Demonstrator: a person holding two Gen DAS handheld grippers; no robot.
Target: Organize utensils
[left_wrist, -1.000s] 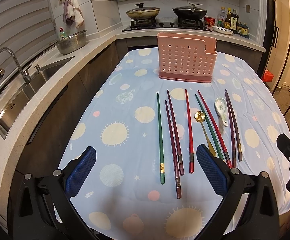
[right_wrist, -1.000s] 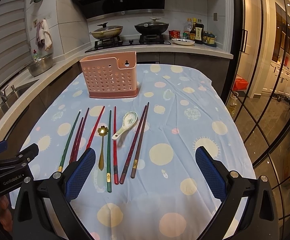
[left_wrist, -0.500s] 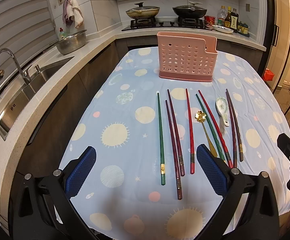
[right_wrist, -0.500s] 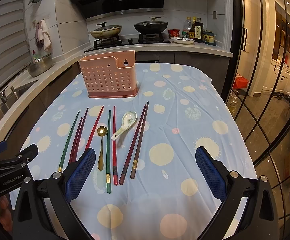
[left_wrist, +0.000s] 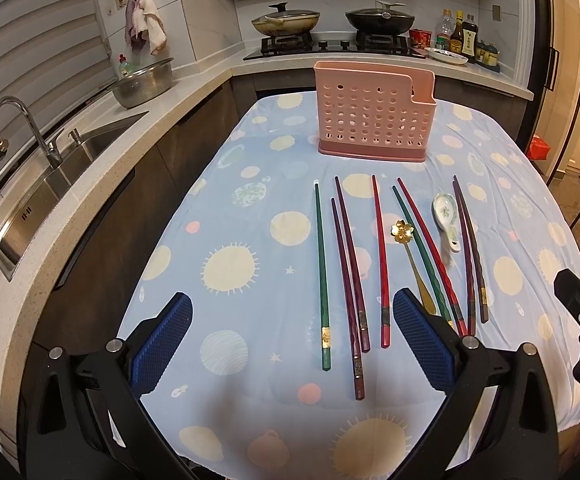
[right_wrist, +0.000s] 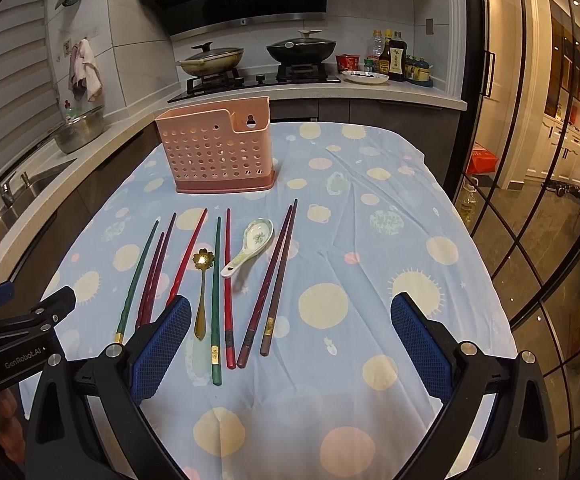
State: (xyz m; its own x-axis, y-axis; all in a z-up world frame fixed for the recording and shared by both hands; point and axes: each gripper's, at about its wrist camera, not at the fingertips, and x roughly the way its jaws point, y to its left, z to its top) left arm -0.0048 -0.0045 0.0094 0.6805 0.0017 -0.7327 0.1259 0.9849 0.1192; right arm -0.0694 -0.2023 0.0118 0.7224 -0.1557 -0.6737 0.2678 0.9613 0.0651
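Chopsticks [left_wrist: 322, 276] lie lengthwise, pointing far toward the pink holder [left_wrist: 374, 116], nearest my left tool [left_wrist: 290, 340]; both tools gape wide, empty.

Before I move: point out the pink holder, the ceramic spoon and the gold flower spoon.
pink holder [left_wrist: 372, 122], left wrist view, on its perforated front wall.
ceramic spoon [right_wrist: 257, 233], right wrist view, in its bowl.
gold flower spoon [right_wrist: 203, 259], right wrist view, on its flower head.
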